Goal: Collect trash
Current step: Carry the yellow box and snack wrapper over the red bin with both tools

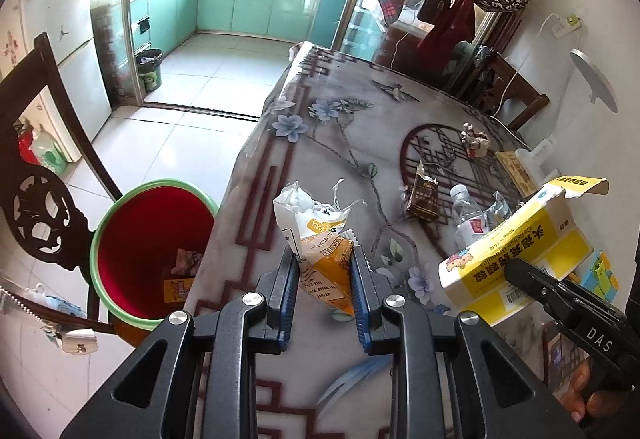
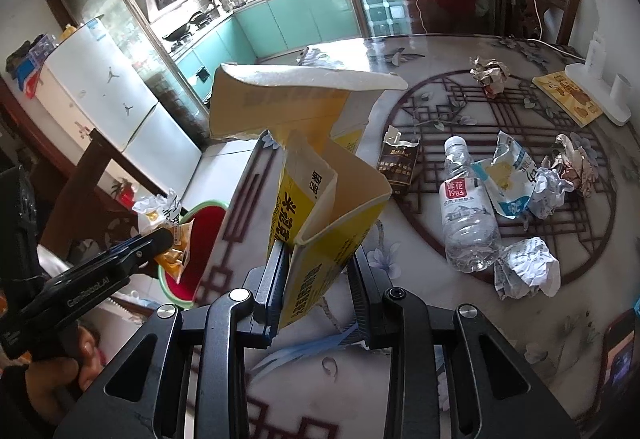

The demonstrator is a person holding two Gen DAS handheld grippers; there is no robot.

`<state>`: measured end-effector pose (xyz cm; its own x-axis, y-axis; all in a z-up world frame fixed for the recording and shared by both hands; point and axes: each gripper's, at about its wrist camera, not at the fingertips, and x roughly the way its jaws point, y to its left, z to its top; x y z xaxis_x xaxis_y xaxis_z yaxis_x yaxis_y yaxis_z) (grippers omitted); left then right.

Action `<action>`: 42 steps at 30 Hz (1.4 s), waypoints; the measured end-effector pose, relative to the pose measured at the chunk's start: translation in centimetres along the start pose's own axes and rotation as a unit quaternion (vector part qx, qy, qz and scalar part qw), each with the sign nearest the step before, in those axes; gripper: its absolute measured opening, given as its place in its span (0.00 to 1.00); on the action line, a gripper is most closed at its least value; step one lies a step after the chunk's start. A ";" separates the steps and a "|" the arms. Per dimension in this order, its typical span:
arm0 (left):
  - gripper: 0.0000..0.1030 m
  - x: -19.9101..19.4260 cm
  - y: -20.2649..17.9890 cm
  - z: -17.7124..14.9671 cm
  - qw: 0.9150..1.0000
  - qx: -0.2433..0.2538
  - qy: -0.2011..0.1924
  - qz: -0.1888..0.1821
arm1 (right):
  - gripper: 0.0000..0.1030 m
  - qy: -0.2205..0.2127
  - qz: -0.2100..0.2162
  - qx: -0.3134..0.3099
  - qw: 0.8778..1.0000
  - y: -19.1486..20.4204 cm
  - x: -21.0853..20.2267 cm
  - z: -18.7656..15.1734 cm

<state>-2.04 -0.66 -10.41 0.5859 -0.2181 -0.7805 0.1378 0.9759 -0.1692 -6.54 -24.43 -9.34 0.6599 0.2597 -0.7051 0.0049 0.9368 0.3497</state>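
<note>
Roughly midway: my left gripper (image 1: 325,281) clamps an orange snack wrapper (image 1: 320,259), my right gripper (image 2: 316,275) a torn yellow medicine box (image 2: 320,207), both near the red bin (image 1: 148,239); water bottle (image 2: 468,215), cigarette pack (image 2: 398,163) and crumpled papers (image 2: 526,273) remain on the table (image 1: 320,127)

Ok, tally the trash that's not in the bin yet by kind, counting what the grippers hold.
Crumpled paper wads: 4
Wrappers: 2, orange wrapper in the left gripper, blue-and-white wrapper lying loose
Cartons: 1, yellow carton in the right gripper
Cigarette packs: 1
Plastic bottles: 1
Total: 9
</note>
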 end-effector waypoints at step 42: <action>0.22 1.5 22.0 2.4 0.990 -0.117 0.002 0.083 | 0.28 0.073 0.050 -0.090 0.992 15.4 10.9 1.9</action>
<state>3.77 20.47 -13.85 0.5825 -0.0545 -0.8110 -0.1493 0.9736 -0.1727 2.15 -7.61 -10.42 0.5346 0.3728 -0.7584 -0.1986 0.9277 0.3161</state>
